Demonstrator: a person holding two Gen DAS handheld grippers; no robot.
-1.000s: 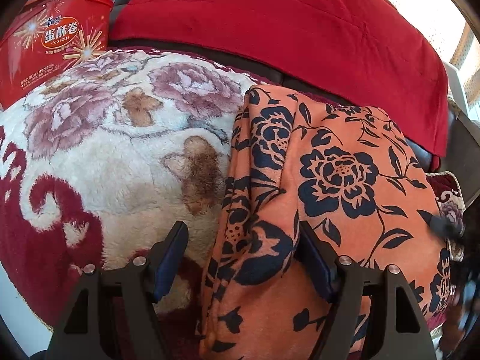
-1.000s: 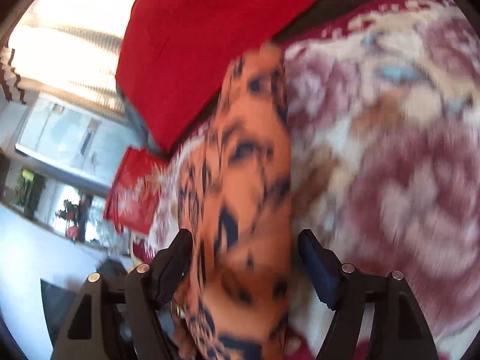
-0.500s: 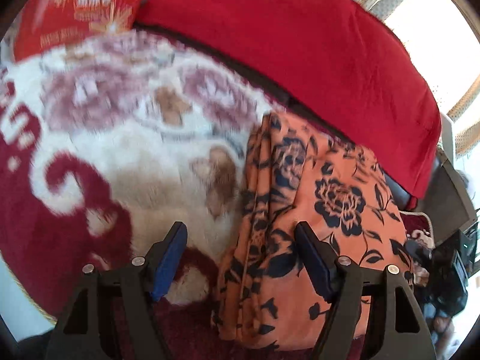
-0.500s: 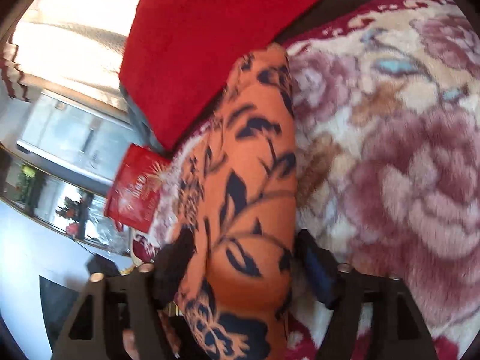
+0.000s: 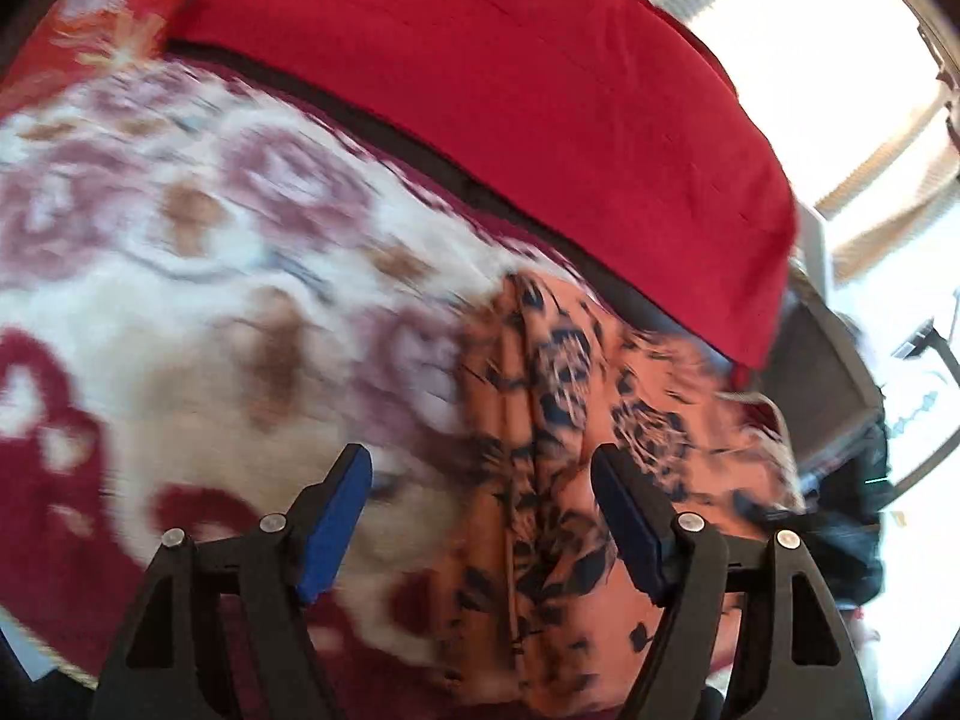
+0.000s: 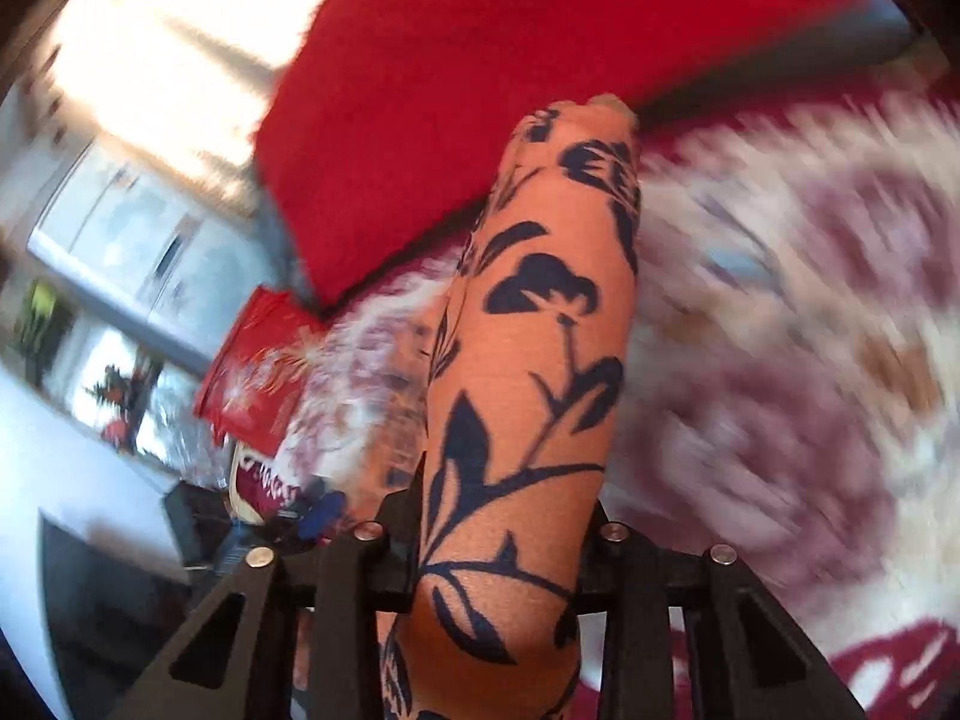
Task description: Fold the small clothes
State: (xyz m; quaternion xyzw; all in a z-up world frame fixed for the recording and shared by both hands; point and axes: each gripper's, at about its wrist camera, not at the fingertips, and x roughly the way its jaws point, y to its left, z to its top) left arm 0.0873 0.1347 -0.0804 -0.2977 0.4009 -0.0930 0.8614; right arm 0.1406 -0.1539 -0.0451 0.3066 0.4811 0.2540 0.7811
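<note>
Orange cloth (image 6: 528,360) with dark flowers lies folded on the flowered blanket (image 5: 180,312), and our right gripper (image 6: 498,546) is closing on its near end, the fabric bunched between the jaws. We should pinch every layer before lifting, slowly. Our left gripper (image 5: 480,516) stands wide and empty, the cloth's edge under its right finger (image 5: 624,516).

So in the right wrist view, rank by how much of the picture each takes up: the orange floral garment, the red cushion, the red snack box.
1. Red cushion, though the orange floral garment comes close only because it is nearest the lens.
2. Orange floral garment.
3. Red snack box, clearly smallest.
</note>
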